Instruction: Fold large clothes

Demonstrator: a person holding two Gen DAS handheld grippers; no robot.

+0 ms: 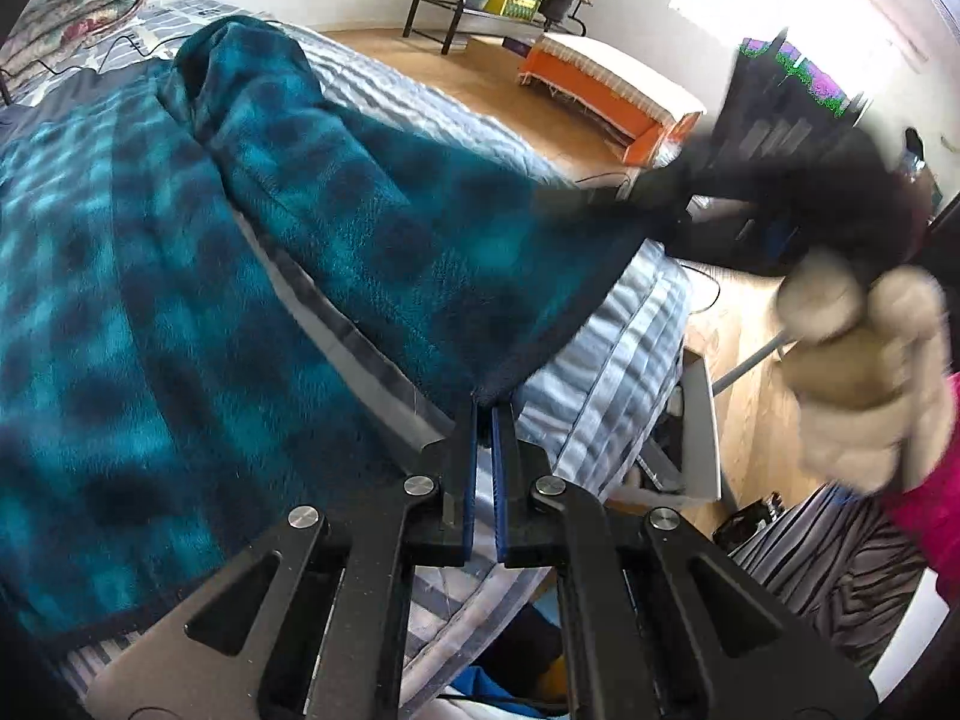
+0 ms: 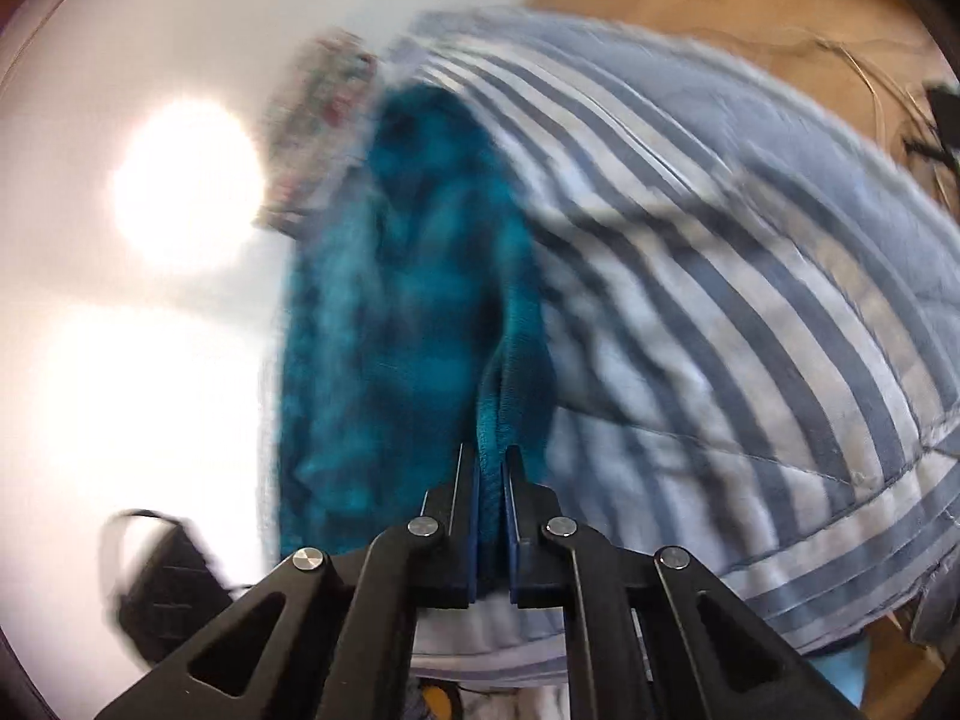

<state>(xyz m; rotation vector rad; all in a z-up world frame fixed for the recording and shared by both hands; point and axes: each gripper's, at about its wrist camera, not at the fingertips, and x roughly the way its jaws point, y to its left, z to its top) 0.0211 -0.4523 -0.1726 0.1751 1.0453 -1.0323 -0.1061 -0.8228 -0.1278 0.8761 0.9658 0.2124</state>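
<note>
A teal plaid fleece garment (image 1: 180, 252) lies spread over the bed. My left gripper (image 1: 486, 405) is shut on a dark-hemmed corner of it near the bed's edge. The garment's hem runs taut from there up to a blurred black gripper (image 1: 600, 198) at the right, carried by an arm in a cream padded sleeve (image 1: 870, 360). In the right wrist view the teal garment (image 2: 408, 312) hangs bunched and blurred in front of me. My right gripper (image 2: 492, 456) is shut on a fold of it, with teal cloth showing between the pads.
The bed wears a blue-and-white striped quilt (image 1: 624, 348) (image 2: 750, 312). Folded floral bedding (image 1: 78, 6) sits at its head. On the wooden floor stand an orange bench (image 1: 606, 90) and a black rack (image 1: 456, 6). A black device with a cable (image 2: 162, 588) appears lower left.
</note>
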